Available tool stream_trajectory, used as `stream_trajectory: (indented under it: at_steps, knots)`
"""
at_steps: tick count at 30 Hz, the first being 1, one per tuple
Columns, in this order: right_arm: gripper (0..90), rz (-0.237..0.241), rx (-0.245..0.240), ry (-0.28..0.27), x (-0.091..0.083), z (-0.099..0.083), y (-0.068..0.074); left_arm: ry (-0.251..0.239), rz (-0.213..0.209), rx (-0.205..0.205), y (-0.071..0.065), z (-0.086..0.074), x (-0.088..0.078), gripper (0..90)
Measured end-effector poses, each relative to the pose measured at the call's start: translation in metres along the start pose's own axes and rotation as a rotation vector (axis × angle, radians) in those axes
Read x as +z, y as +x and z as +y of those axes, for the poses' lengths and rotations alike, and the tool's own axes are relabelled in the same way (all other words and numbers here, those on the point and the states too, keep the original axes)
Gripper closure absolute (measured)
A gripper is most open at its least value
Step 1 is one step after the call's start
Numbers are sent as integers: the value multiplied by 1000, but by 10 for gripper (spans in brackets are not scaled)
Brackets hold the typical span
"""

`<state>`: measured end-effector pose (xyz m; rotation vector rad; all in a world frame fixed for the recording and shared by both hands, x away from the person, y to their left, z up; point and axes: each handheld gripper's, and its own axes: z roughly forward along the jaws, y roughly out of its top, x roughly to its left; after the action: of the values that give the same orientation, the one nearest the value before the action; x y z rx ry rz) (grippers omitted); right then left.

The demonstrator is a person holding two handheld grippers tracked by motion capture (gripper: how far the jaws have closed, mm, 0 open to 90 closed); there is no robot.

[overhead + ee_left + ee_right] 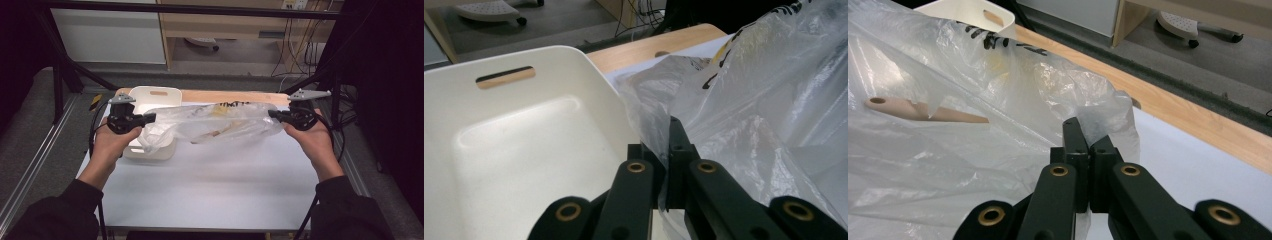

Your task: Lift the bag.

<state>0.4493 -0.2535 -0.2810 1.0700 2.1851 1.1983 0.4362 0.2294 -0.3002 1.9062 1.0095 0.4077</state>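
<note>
The white table (210, 175) carries a tub (152, 95) far left. The bag (215, 122) hangs stretched, long axis left to right. The left gripper (150, 118) pinches its left end, the right gripper (272, 114) its right end.

Two dark-sleeved forearms reached in from the near edge, each hand cradling a black gripper from below. The left gripper (150, 118) pointed inward toward the right, its jaws pressed together. The right gripper (272, 114) faced it from well apart, jaws likewise clamped, both held level above the surface.
</note>
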Motion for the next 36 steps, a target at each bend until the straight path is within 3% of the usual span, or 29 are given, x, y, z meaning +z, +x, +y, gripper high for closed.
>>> stream_trajectory:
  at_steps: [10, 18, 22, 25, 30, 36]
  knots:
    - [900, 10, 27, -5, -13, -52, 16, 3, -69, 8, -31, -56, -9, 900]
    - [900, 13, 75, 16, -19, -102, 28, 51, -118, 28, -57, -105, -5, 900]
    - [900, 21, 106, 31, -19, -126, 34, 83, -135, 33, -63, -124, -1, 900]
    - [900, 19, 106, 50, -18, -140, 39, 92, -157, 9, -65, -137, 1, 900]
    - [900, 22, 108, 88, -18, -158, 44, 109, -187, -9, -64, -147, 2, 900]
    - [900, 17, 92, 180, -9, -177, 51, 183, -171, 34, -69, -161, 14, 900]
